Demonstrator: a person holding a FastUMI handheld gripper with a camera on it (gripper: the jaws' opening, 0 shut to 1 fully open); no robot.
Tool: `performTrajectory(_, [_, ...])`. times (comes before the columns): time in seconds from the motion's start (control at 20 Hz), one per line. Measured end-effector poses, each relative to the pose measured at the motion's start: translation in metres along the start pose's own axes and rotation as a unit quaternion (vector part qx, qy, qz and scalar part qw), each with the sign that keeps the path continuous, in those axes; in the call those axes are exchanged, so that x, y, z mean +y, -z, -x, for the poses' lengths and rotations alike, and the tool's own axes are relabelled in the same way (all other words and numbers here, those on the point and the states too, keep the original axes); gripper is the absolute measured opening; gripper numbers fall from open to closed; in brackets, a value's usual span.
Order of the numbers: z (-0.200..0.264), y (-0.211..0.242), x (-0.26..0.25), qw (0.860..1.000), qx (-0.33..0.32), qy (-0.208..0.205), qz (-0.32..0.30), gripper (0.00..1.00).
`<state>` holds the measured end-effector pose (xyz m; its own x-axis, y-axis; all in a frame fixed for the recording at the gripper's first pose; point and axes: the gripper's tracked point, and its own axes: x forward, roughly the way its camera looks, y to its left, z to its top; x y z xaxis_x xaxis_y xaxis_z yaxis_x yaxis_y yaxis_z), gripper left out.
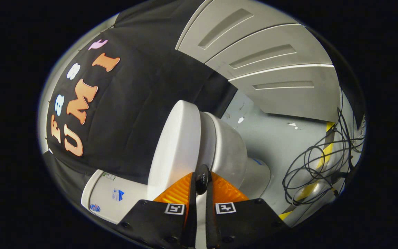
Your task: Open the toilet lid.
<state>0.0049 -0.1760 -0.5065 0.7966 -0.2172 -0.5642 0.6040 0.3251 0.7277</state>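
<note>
so in the gripper view the whole scene is rolled sideways, and the gripper (200, 180) has its two orange ribbed fingers (178, 192) drawn close together around the edge of the toilet lid (176, 145), with a small black tab (201, 178) sitting right in the narrow gap at the tips. both fingers look like they're pressing on that lid edge, though the contact itself is tucked behind the tab so it's a bit hard to be sure. the lid runs straight ahead from the fingertips as a smooth glossy white slab with a rounded rim, and there's a thin gap between it and the toilet bowl (228, 152), so it's lifted a little way off the bowl. the bowl is the same shiny white ceramic look, curvy and bulging, narrowing to a base (257, 176) on the floor. on the lid's other side is the white boxy tank (111, 197) with a few small stickers on it. the finger mounts are matte black plastic with square black and white markers. beyond the toilet there's a grey painted floor (271, 135) with scuffs, a yellow and black striped tape line (327, 152), a messy loop of thin black cables (309, 166), and pale grey panelled doors (264, 52) with recessed slots.
</note>
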Motion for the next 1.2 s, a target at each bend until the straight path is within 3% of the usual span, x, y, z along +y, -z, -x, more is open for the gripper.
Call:
performTrajectory(0.15, [0.001, 0.002, 0.001, 1.000, 0.003, 0.002, -0.005, 0.08])
performTrajectory(0.75, [0.008, 0.002, 0.006, 0.998, -0.024, -0.033, 0.056, 0.08])
performTrajectory(1.2, [0.019, -0.007, 0.026, 0.997, -0.036, -0.015, 0.073, 0.07])
